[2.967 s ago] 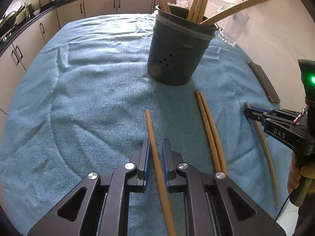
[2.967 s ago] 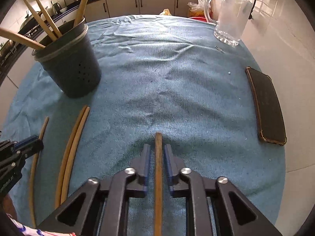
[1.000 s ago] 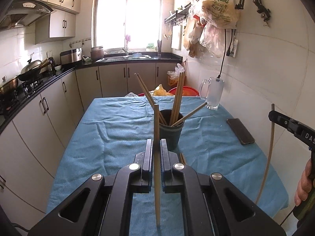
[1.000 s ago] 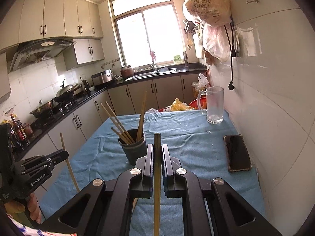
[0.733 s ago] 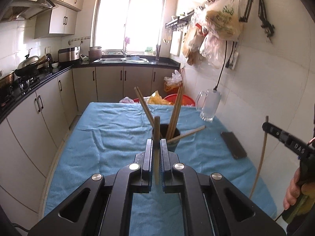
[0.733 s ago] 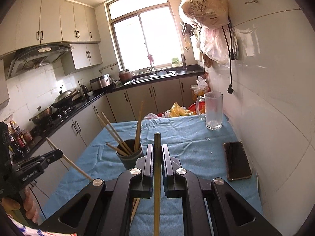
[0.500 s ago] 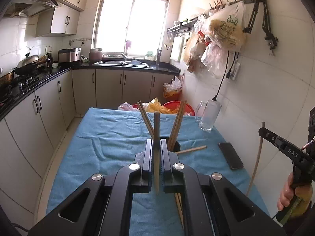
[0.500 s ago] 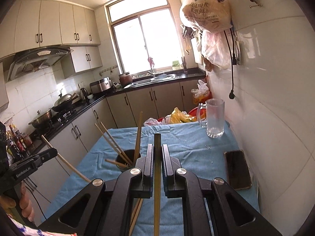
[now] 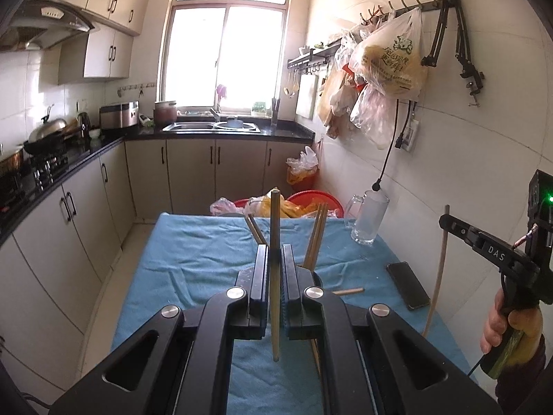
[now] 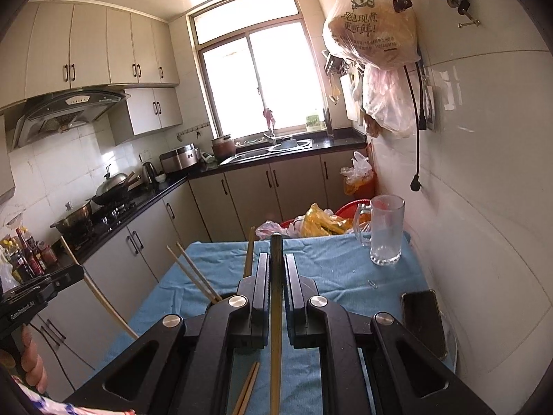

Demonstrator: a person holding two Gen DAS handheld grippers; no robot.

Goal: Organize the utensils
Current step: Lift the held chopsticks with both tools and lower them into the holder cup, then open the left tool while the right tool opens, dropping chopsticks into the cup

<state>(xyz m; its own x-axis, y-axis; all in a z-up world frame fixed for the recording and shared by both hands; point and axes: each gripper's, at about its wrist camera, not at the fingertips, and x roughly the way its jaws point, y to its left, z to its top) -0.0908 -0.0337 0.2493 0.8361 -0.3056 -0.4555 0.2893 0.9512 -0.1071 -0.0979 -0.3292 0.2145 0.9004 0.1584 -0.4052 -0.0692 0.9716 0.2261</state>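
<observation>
A light, stiff, slick chopstick [image 9: 275, 276] is clamped upright in the left gripper [image 9: 275, 269] and another [image 10: 276, 294] in the right gripper [image 10: 276, 276], both above the holder [image 9: 316, 278] (mostly hidden), and are judged best pinched mid-shaft.

My tabletop [image 9: 193, 263], draped in a blue towel, carries a glass mug [image 9: 368, 219], a black phone [image 9: 408, 285], a dark utensil holder [image 10: 224, 296] and loose chopsticks [image 10: 247, 390].
</observation>
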